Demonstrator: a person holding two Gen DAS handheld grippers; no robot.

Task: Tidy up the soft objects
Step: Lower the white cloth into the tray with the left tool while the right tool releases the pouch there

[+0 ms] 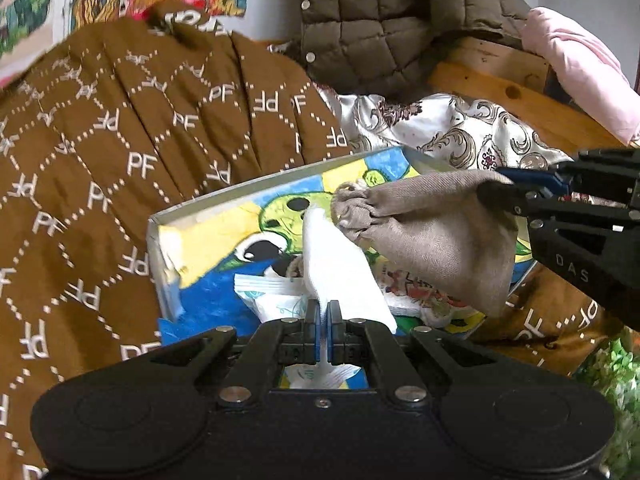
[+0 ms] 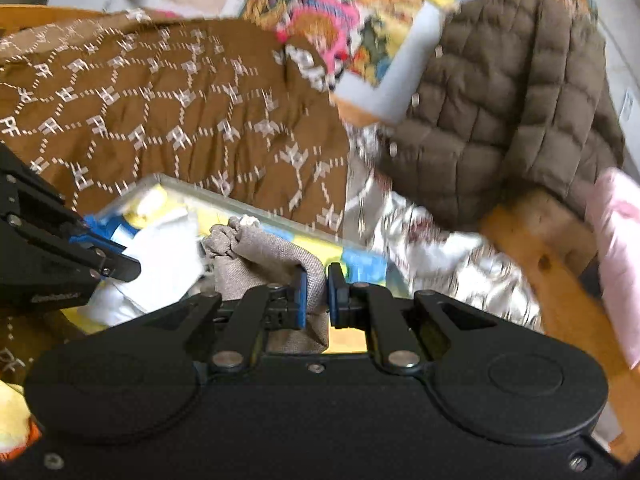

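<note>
- Two grippers work over a heap of soft goods; the largest is a brown woven blanket (image 1: 120, 160) stitched with a white dotted lattice and "PF" letters, rumpled in long folds across the left of both views.
- An olive quilted puffer jacket (image 1: 392, 20) with diamond stitching and metal snap buttons hangs behind over a wooden frame (image 1: 500, 92), next to a pale pink smooth cloth (image 1: 580, 68).
- A glossy white satin fabric with grey scroll print (image 1: 460, 132) lies crumpled between the blanket and the frame.
- A shallow rectangular cardboard box with a bright blue, yellow and green cartoon lining (image 1: 224, 220) sits tilted on the blanket; white crinkly packets (image 1: 272, 300) lie inside.
- A grey-beige coarse-weave drawstring pouch (image 1: 436, 240), gathered into puckers at its neck, hangs over the box; the right gripper (image 2: 317, 294) is clenched on its lower corner, blue pads pinching the cloth.
- A white soft knitted cloth strip (image 1: 336, 268) rises from the box touching the pouch's neck; the left gripper (image 1: 323, 328) is clamped tight on its lower end.
</note>
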